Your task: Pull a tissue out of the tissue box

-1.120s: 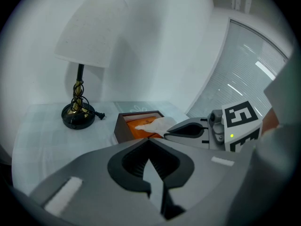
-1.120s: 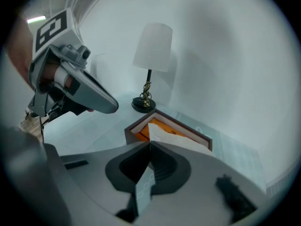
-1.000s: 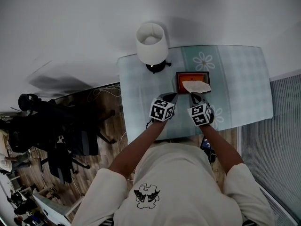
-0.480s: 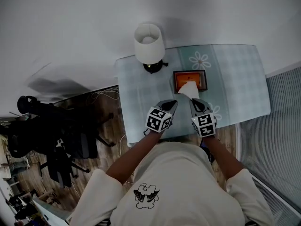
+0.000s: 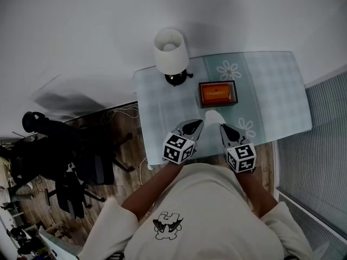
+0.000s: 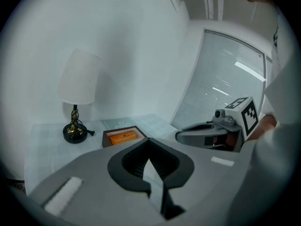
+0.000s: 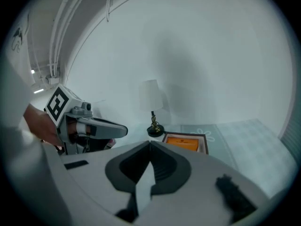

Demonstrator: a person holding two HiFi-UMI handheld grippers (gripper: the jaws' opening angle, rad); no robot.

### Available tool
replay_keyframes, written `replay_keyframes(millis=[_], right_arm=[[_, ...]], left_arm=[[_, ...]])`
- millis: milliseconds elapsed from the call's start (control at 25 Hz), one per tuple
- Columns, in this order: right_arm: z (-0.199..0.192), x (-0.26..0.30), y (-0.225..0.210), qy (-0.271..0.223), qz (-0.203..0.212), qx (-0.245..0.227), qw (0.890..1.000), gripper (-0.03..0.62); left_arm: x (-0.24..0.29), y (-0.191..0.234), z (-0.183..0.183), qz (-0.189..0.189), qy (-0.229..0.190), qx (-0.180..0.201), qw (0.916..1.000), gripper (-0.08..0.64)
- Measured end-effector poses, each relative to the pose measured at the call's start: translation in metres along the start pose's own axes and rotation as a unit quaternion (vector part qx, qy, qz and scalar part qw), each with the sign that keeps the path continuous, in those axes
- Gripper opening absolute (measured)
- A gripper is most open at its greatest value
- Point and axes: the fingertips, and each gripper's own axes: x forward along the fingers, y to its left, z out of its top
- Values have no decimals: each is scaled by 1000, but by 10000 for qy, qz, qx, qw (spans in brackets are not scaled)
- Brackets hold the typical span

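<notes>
The tissue box (image 5: 217,93), a dark frame with an orange top, lies on the pale checked table (image 5: 271,85); it also shows in the left gripper view as the box (image 6: 123,136) and in the right gripper view as the box (image 7: 183,142). A white tissue (image 5: 213,116) hangs free of the box, between both grippers. My left gripper (image 5: 197,125) is shut on the tissue (image 6: 153,173), a white strip pinched in its jaws. My right gripper (image 5: 223,128) is likewise shut on the tissue (image 7: 142,185). Both are raised near the table's front edge.
A lamp (image 5: 169,50) with a white shade stands left of the box at the table's back. Window blinds (image 5: 314,145) run along the right. Chairs and cables (image 5: 70,156) crowd the wooden floor at left.
Both grippers have drawn back toward the person and risen. The tissue has come out of the box with them, and the box's orange top now shows bare.
</notes>
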Motion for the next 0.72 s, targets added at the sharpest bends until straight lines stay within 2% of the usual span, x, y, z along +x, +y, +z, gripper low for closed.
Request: replay_keyframes(millis=[200,320,480,720], right_arm=[[9,-20,15,-370,186,482,9980,14],[7,-30,20,-507,206,494,9973,15],[0,-31,13,-444,103,702,9965,14],[4,-33,11,-508,26,695,9963,14]], left_arm=[[-25,-20,18,-73,-317,-9,9995,5],[-39,-31,18,-161,-366,139,9991,5],[-37,-31,15,-203,-339,14,9992,5],[-35,-40,19,-315,-403,146,9986,5]])
